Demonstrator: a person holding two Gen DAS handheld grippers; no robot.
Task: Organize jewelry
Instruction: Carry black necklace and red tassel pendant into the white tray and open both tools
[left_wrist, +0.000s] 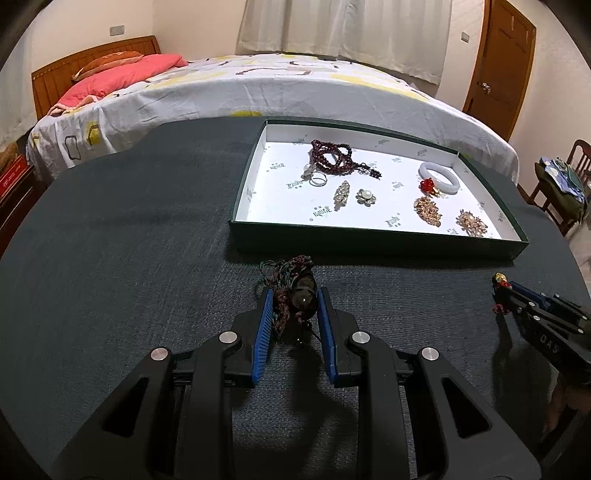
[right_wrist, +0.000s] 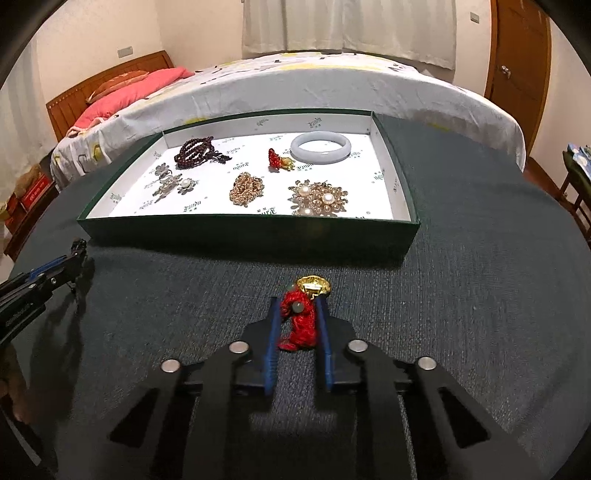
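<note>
Most jewelry already lies in the tray (right_wrist: 397, 192) ahead of both grippers; left gripper (left_wrist: 295, 301) clamps a dark corded pendant (left_wrist: 303, 291), right gripper (right_wrist: 297, 314) clamps a red-and-gold charm (right_wrist: 301, 317), both unplaced.

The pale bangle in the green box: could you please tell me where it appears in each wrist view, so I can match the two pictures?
Left wrist view: the pale bangle lies at the box's far right corner, right of centre in the picture.
Right wrist view: the pale bangle lies along the back wall, just right of centre.
Shared landmark: the small red and gold charm beside the bangle inside the green box.
</note>
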